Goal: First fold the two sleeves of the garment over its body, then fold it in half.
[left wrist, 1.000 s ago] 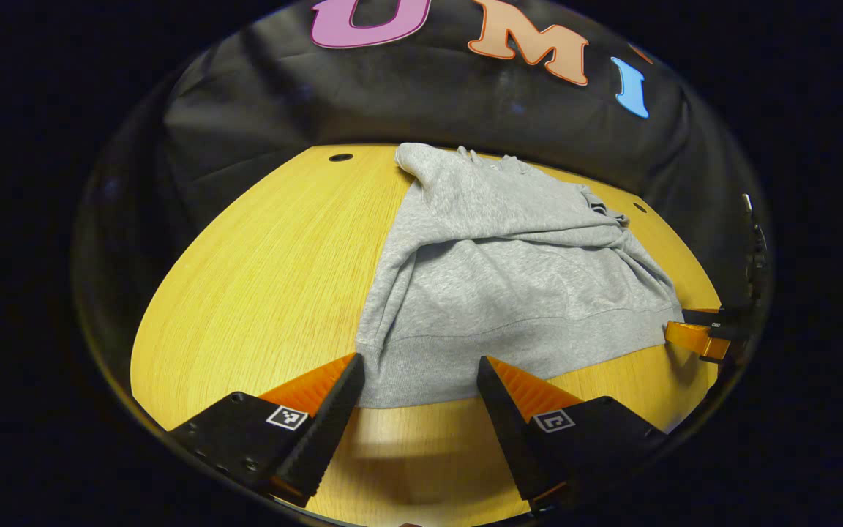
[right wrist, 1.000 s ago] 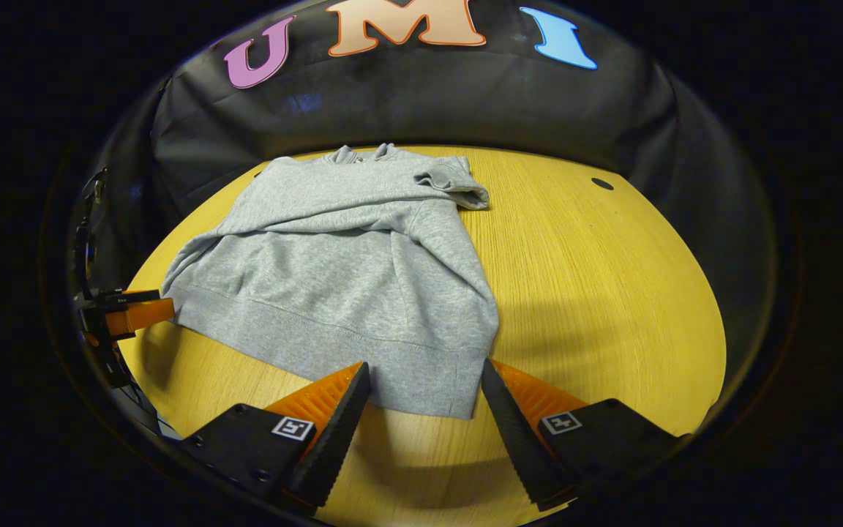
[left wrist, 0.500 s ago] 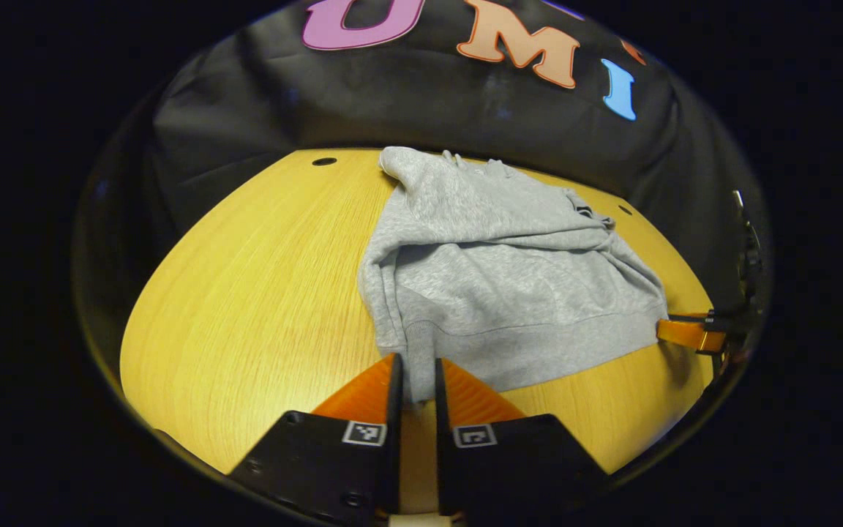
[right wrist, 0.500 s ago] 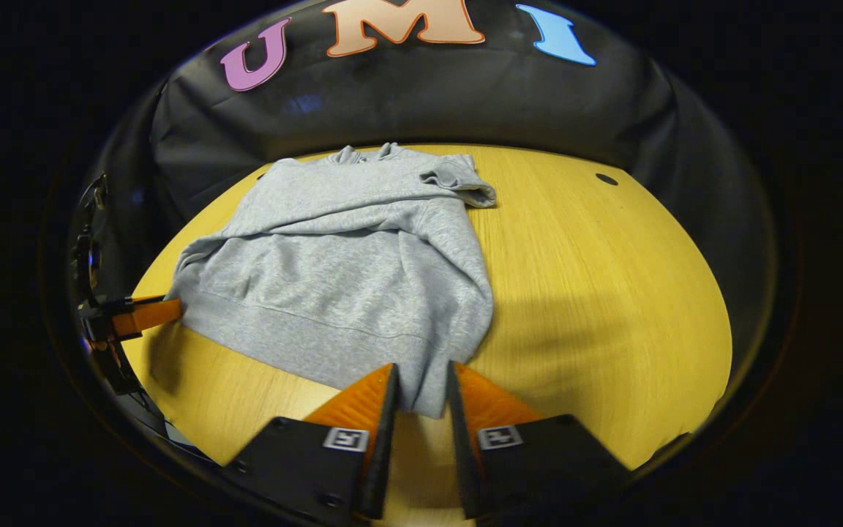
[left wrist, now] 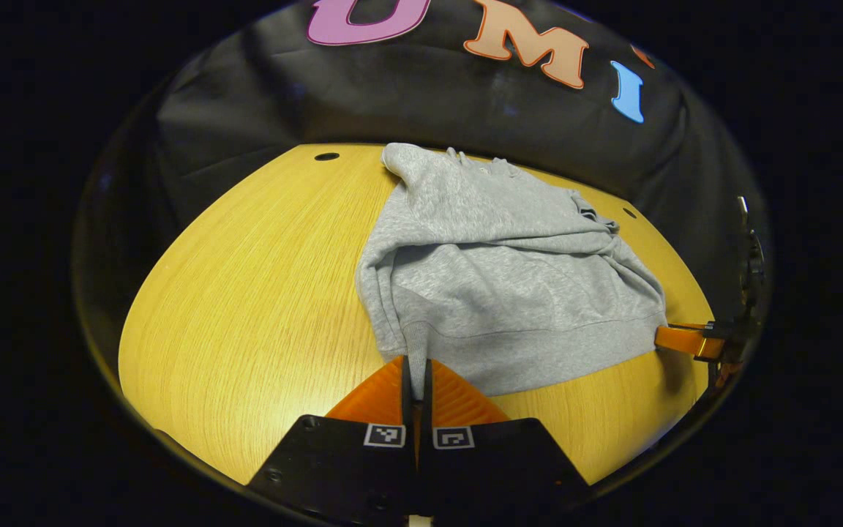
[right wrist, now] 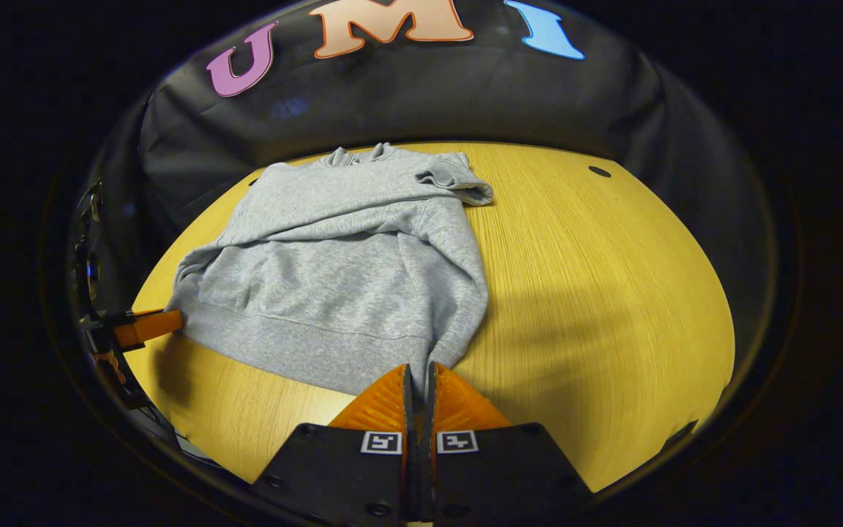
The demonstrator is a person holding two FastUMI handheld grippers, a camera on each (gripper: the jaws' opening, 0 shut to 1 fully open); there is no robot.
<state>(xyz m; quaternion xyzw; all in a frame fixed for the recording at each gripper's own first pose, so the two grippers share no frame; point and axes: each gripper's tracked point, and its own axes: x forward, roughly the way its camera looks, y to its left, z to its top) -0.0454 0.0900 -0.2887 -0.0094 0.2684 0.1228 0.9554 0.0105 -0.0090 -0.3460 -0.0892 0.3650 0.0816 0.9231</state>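
left gripper [left wrist: 415, 366] and right gripper [right wrist: 418, 373] both pinched closed, low, level.

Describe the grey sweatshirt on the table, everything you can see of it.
The grey sweatshirt is heathered, soft-looking knit with a ribbed hem band. It lies flat on the yellow wooden table, hem nearest the cameras, collar toward the black booth wall. Both sleeves are folded across the body; one ribbed cuff shows at the far corner. The left gripper pinches one hem corner, the right gripper the other, each bunching the cloth slightly. Creases cross the chest.
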